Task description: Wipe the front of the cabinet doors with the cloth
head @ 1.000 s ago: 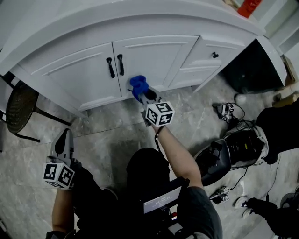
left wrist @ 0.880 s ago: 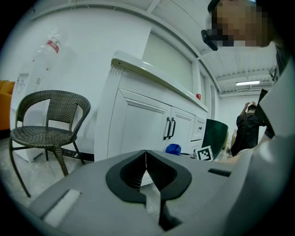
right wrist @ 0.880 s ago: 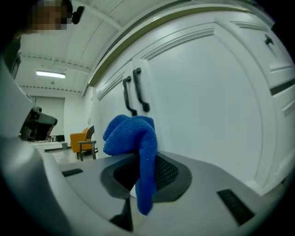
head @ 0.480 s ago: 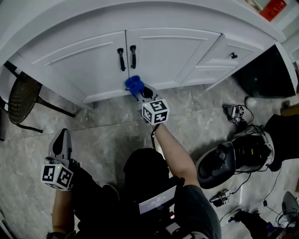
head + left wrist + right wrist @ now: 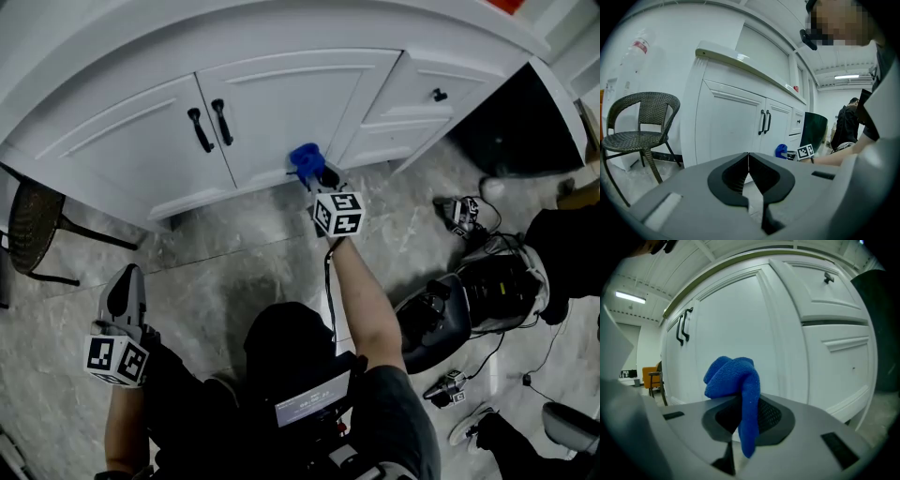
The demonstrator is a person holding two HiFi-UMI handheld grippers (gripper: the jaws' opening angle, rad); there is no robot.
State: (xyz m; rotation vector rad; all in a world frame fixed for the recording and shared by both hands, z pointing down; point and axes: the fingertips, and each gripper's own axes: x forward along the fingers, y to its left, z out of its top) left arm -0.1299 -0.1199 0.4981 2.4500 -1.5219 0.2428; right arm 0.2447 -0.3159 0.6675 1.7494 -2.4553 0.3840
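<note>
Blue cloth [image 5: 305, 157] is pinched in the closed right tongs [image 5: 320, 175], at the lower right corner of the right cabinet door [image 5: 281, 103], just beside the edge where the drawers [image 5: 412, 108] begin. Bare white door face runs from the cloth up to the black handles [image 5: 211, 127]. The left tongs [image 5: 125, 292], jaws together and empty, hang well back from that door over the grey floor [image 5: 234, 253], near a wicker chair [image 5: 33, 225].

Cloth [image 5: 733, 380]: bright blue, nubby weave. Cabinet doors [image 5: 281, 103]: plain white; handles [image 5: 222, 122] black. Floor [image 5: 234, 244]: grey, marbled with paler veins. Right hand-held gripper [image 5: 743, 408]: grey body, black ribbed lining; its cube [image 5: 338, 214] white with black square markers. Chair [image 5: 640, 117]: dark woven mesh.
</note>
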